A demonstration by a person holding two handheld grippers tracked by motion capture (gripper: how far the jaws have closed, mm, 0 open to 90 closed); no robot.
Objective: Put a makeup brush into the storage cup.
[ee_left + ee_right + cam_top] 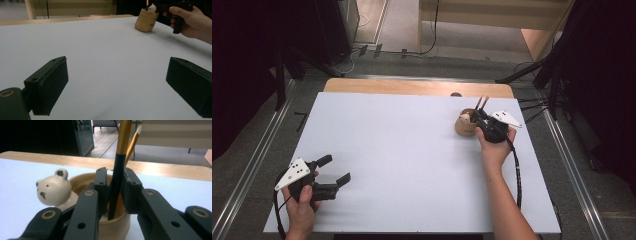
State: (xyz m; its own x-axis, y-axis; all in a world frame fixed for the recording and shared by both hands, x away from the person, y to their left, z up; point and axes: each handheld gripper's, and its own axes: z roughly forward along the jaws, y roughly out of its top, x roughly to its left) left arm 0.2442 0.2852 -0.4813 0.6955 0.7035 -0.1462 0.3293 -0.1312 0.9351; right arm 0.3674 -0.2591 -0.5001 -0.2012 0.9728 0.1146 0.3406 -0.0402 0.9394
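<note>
A round wooden cup (464, 127) (82, 182) stands at the table's far right, with a small white bear figure (465, 118) (53, 187) on its rim. A black pen with a gold upper part (120, 157) stands in it beside a yellow pencil (132, 142). My right gripper (477, 116) (115, 182) reaches over the cup with its jaws close on either side of the black pen, and a thin gap shows at the left pad. My left gripper (336, 169) (117, 82) rests low at the near left, open wide and holding nothing.
The white table top (412, 165) spreads between the two hands. A wooden strip (412, 87) runs along its far edge. Metal rails flank the table and cables lie on the floor beyond. The left gripper view shows the cup (146, 21) and the right hand (190, 22).
</note>
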